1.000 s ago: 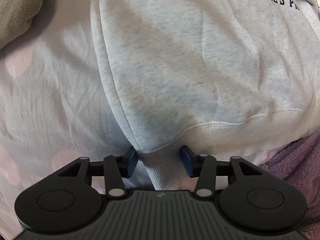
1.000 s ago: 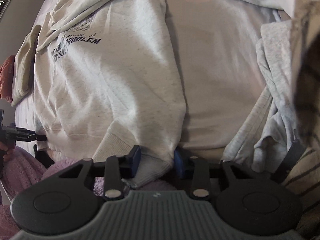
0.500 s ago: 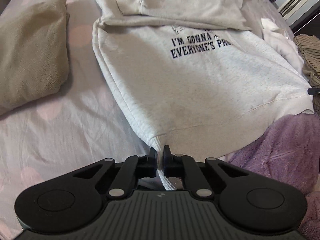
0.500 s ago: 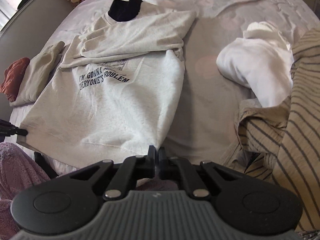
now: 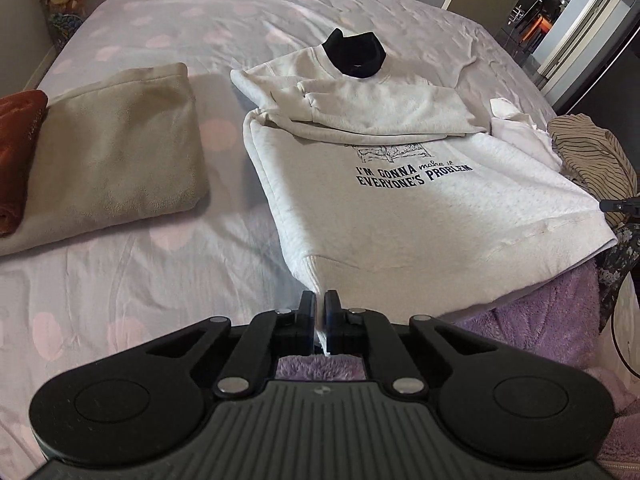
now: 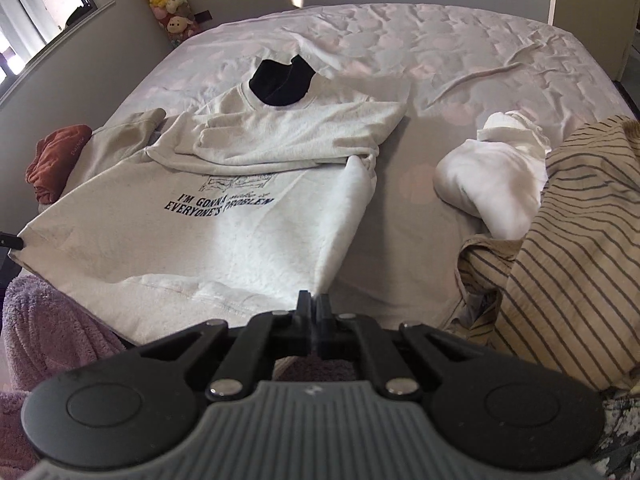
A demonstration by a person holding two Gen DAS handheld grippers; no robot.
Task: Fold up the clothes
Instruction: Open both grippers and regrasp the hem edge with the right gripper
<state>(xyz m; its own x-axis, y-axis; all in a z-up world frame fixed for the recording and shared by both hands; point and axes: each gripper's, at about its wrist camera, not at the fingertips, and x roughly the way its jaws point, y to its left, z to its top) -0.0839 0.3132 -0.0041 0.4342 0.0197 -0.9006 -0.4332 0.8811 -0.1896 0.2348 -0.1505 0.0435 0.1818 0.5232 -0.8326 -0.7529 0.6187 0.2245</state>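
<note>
A striped shirt (image 6: 568,240) and white top (image 6: 496,188) lie beside my grey sweatshirt (image 5: 420,216); my left gripper (image 5: 319,304) and right gripper (image 6: 311,305) each pinch 1 hem corner.

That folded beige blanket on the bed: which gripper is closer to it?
Left. The left gripper pinches the sweatshirt hem corner on the side facing the beige blanket. The right gripper holds the opposite hem corner, with the sweatshirt's whole width between.

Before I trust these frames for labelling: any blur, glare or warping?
Left wrist view: sweatshirt print sharp, bed edges bowed by the fisheye, bright doorway top right. Right wrist view: print softer, window glare top left.
</note>
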